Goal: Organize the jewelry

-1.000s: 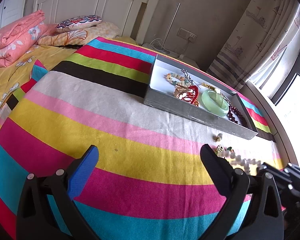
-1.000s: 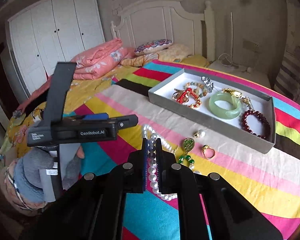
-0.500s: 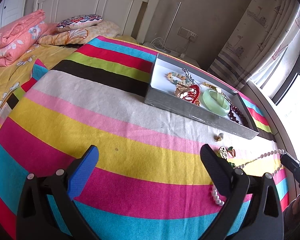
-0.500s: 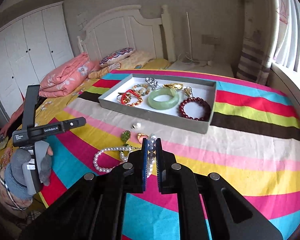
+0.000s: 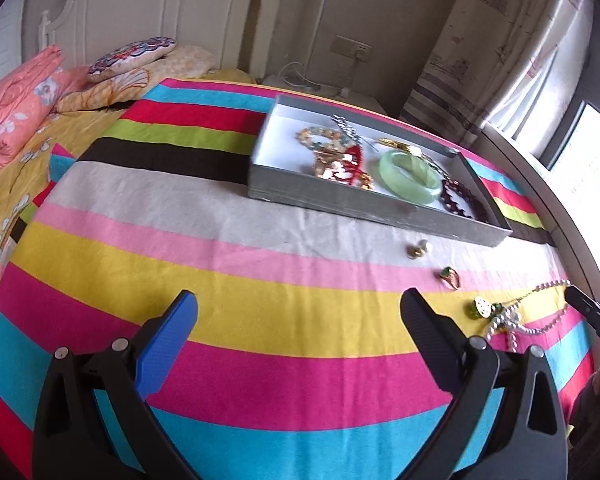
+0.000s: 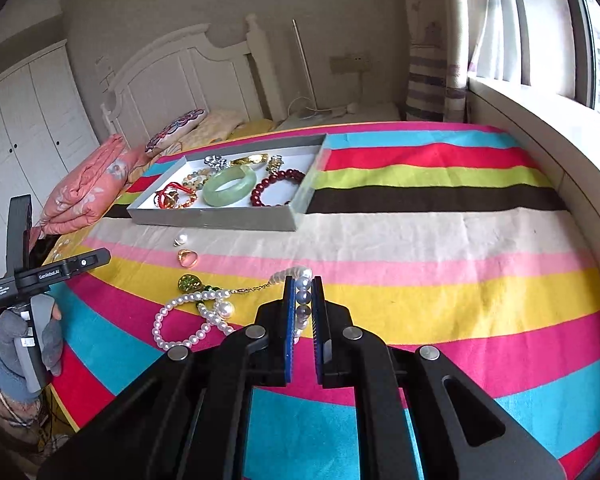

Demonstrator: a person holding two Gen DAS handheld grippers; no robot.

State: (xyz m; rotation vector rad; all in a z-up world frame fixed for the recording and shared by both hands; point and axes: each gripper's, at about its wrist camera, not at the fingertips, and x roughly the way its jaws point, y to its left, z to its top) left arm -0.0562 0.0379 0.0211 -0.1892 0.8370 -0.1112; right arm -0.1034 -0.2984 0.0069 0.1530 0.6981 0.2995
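Now lifting: right hand-held gripper (image 6: 301, 292) pinched on the pearl necklace (image 6: 204, 312), one end raised, the rest trailing off the bed (image 6: 420, 240) short of the tray (image 6: 220, 216), left hand-held gripper (image 5: 300, 320) gaping wide, idle.

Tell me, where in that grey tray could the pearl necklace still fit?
The grey tray has bare white floor at its headboard-side end, left of the beaded bracelet. Around the green jade bangle and dark red bead bracelet it is crowded.

A tray (image 6: 220, 216) is set on the bed (image 6: 420, 240) — bracelets (image 6: 278, 188) lie in it; before it, 2 rings (image 6: 188, 258) and a necklace (image 6: 188, 312) are spread.
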